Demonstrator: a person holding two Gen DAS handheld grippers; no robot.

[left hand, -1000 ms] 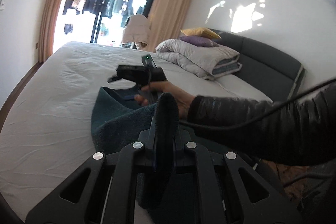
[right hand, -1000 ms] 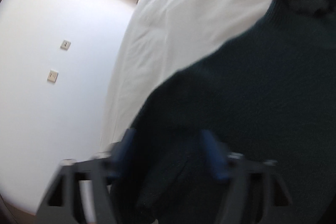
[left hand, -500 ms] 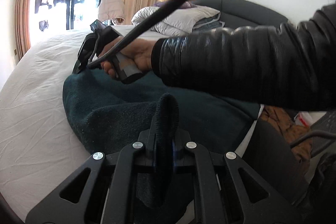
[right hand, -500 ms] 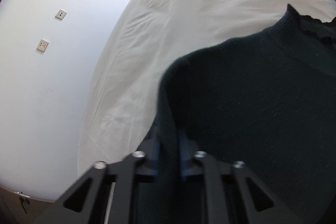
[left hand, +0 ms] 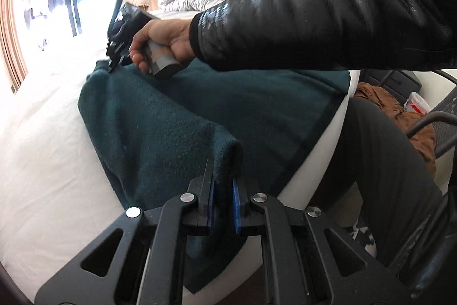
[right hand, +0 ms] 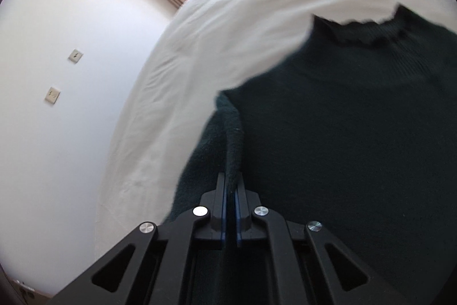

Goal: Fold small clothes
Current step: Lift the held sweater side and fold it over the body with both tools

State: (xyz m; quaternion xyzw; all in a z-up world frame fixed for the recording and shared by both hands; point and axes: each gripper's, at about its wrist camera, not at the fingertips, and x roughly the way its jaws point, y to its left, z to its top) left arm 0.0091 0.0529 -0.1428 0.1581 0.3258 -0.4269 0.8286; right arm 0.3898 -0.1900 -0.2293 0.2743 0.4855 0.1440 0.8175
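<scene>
Fleece like this dark green garment (left hand: 177,116) looks soft, light and limp, so it will sag wherever you leave it unsupported; take it by folded edges and corners, never the middle. It lies on the white bed (left hand: 42,150), near the edge. Your left gripper (left hand: 224,190) is clamped on a raised ridge of its near edge. Your right gripper (right hand: 230,190) has its fingers pinched together on another fold of it

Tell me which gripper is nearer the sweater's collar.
Right. The right gripper pinches the sweater just below its collar; the left gripper grips the sweater farther away.
</scene>
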